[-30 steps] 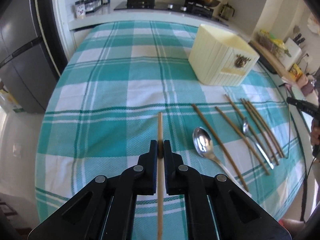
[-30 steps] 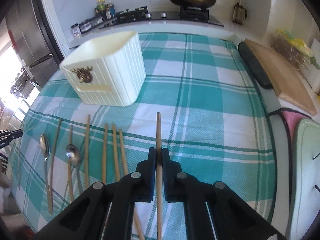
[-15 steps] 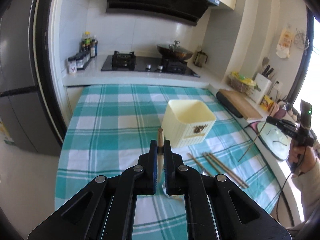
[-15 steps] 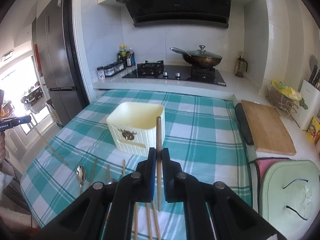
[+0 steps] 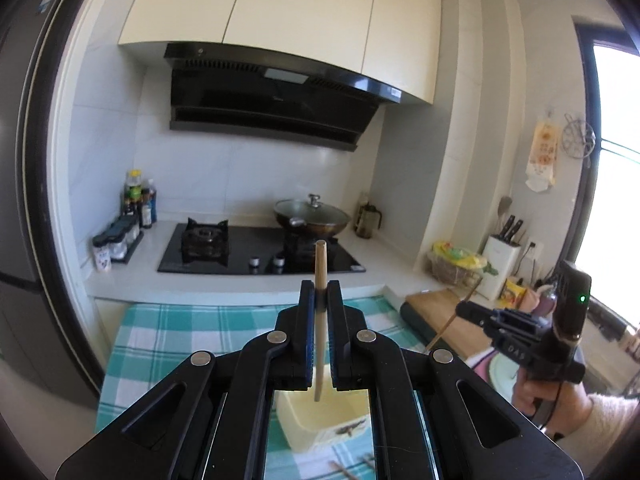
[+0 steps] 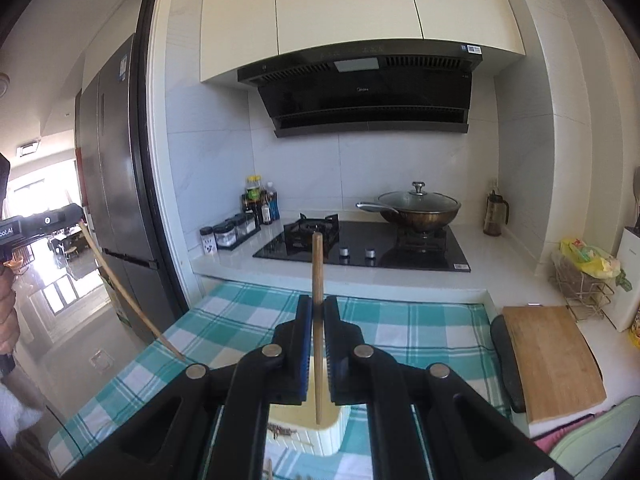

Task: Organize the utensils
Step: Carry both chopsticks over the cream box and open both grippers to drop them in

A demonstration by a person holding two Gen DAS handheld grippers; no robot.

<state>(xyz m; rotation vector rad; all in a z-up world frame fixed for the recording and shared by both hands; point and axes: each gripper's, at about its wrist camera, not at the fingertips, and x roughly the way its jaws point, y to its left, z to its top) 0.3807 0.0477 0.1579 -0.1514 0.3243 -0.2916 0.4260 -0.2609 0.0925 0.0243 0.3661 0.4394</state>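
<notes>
The left gripper [image 5: 320, 292] is clamped on a wooden chopstick [image 5: 320, 320] that points to 12 o'clock. The right gripper [image 6: 317, 308] is clamped on a second chopstick [image 6: 317, 320], likewise upright. The cream utensil holder [image 5: 320, 420] sits at 6 o'clock on the checked worktop [image 6: 420, 328], below both.

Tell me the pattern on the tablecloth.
Teal and white plaid tablecloth, clearest in the right wrist view.
</notes>
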